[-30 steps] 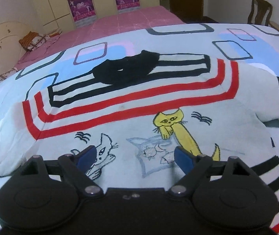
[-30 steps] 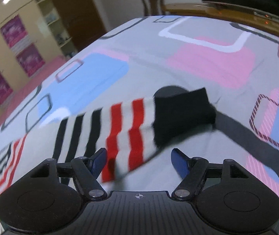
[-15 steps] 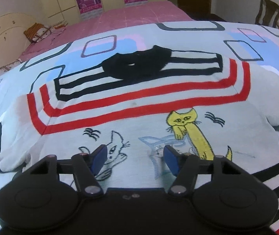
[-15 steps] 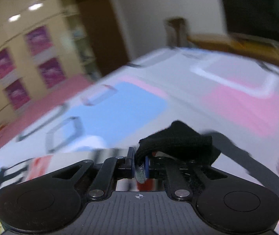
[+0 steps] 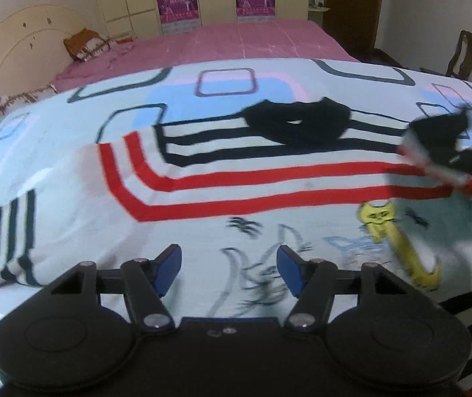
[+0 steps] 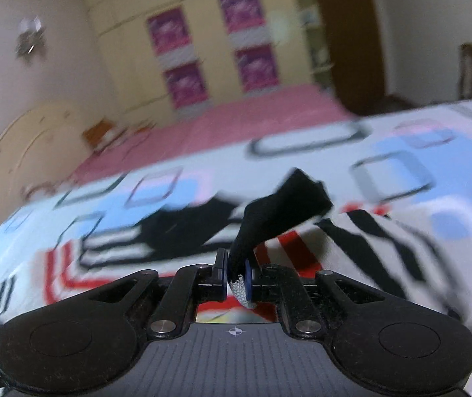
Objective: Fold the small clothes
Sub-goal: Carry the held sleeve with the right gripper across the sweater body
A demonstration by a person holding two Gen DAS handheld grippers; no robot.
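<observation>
Lying spread across the bed (image 5: 21,139), the small sweater (image 5: 203,198) fills the centre of the left wrist view: white knit w/ red and black stripes, black collar (image 5: 299,125) upper centre, cartoon cats lower right incl. a yellow one (image 5: 398,241). Left claw (image 5: 228,269) sits at bottom centre of that frame, blue pads apart approx. halfway, nothing between them, just over the sweater front. Right claw (image 6: 236,278) at lower centre of its own view is clamped tight on the black cuff (image 6: 282,205) of one sleeve, cuff sticking up and right from the pads, striped sleeve (image 6: 368,241) trailing to the right. In the left view that lifted sleeve shows blurred at right edge. Pink bedspread (image 5: 236,39) and wardrobe w/ purple posters (image 5: 178,0) across the top; chair (image 5: 467,53) upper right.
</observation>
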